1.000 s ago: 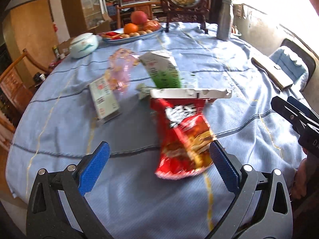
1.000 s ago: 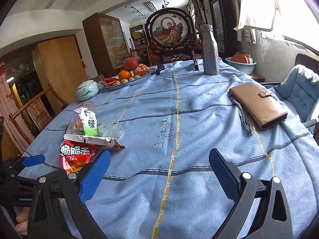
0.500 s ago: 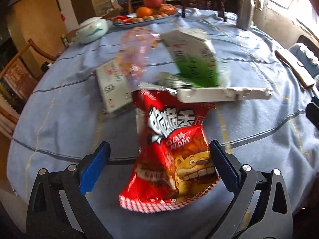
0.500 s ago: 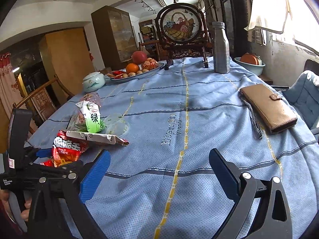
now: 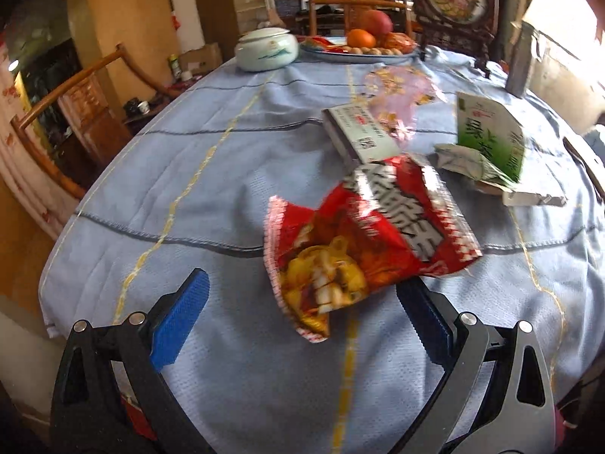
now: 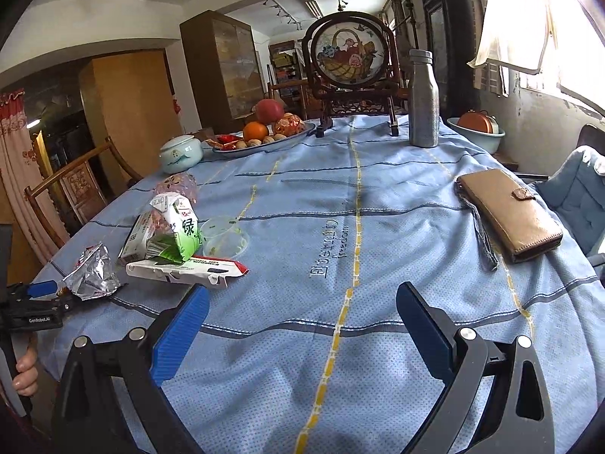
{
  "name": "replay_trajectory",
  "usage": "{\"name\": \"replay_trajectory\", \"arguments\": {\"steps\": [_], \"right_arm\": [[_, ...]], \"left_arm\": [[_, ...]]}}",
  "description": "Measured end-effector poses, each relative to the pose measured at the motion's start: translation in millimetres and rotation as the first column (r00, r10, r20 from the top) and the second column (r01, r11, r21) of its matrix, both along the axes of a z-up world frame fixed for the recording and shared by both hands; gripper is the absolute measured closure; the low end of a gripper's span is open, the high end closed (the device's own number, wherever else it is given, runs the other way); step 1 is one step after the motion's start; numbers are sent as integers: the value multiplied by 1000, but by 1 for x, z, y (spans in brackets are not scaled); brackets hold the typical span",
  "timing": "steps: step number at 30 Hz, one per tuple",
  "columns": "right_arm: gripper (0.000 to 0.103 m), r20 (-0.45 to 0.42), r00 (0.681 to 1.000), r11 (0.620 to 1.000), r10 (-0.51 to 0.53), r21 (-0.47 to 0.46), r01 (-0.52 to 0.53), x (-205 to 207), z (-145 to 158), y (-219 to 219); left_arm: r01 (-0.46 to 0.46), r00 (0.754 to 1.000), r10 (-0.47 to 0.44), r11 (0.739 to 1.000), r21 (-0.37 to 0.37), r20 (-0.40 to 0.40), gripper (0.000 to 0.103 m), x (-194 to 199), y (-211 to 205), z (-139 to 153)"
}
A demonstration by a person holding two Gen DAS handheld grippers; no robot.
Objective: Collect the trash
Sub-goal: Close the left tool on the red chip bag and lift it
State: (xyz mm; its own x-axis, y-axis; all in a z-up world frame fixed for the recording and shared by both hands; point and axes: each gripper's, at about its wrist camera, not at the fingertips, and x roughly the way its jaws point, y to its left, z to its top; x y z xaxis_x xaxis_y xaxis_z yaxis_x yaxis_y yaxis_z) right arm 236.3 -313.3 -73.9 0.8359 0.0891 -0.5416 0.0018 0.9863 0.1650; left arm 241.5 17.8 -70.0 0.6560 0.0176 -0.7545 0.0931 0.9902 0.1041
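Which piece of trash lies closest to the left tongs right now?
The red snack bag, crumpled between the open left tongs. The white box and green carton sit farther back on the tablecloth.

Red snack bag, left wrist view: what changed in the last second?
The red snack bag came out from under the white flat carton, shifted left and turned. It now lies askew between the fingers of the left gripper, whose jaws are still wide open, so nothing is clamped. The green carton, wallet and open right gripper stayed put.
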Motion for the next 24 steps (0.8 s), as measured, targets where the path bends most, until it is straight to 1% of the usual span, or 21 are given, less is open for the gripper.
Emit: {"name": "replay_trajectory", "arguments": {"steps": [3, 7, 10, 12, 13, 15, 16, 18, 19, 21, 22, 23, 24], "right_arm": [[6, 5, 1000, 1000, 2, -2, -2, -1, 0, 0], [6, 9, 1000, 1000, 13, -4, -13, -2, 0, 0], [6, 6, 1000, 1000, 20, -4, -20, 0, 1, 0], [6, 4, 1000, 1000, 24, -3, -24, 0, 1, 0], [6, 3, 1000, 1000, 26, -3, -26, 0, 1, 0], [6, 0, 1000, 1000, 27, -3, -27, 1, 0, 0], [6, 0, 1000, 1000, 26, -2, -26, 1, 1, 0], [6, 0, 1000, 1000, 24, 1, -24, 2, 1, -1], [6, 0, 1000, 1000, 23, 2, -23, 2, 0, -1], [6, -2, 1000, 1000, 23, 1, -23, 2, 0, -1], [6, -3, 1000, 1000, 25, 0, -25, 3, 0, -1], [6, -5, 1000, 1000, 30, -2, -30, 3, 0, -1], [6, -6, 999, 999, 33, -3, -33, 4, 0, -1]], "left_arm": [[47, 999, -47, 999, 1, 2, 8, 0, -18, -3], [64, 998, -65, 996, 67, 15, 7, 9, -34, -9], [84, 996, -87, 992, 98, 24, 7, 18, -39, -8], [131, 990, -136, 984, 118, 37, 7, 21, -45, -4], [173, 983, -180, 974, 143, 35, 7, 24, -51, -3], [222, 974, -228, 959, 177, 12, 7, 28, -59, -5], [258, 966, -257, 954, 154, -22, 7, 29, -62, -7], [330, 942, -324, 943, 52, -89, 7, 25, -67, -11], [370, 924, -368, 929, -2, -105, 7, 19, -71, -11], [413, 906, -415, 910, -46, -84, 7, 7, -75, -6], [420, 904, -422, 906, -52, -59, 7, 2, -74, -2], [410, 911, -412, 911, -47, -37, 7, 0, -73, 2], [379, 925, -379, 925, -27, -10, 7, 1, -67, 6]]}}
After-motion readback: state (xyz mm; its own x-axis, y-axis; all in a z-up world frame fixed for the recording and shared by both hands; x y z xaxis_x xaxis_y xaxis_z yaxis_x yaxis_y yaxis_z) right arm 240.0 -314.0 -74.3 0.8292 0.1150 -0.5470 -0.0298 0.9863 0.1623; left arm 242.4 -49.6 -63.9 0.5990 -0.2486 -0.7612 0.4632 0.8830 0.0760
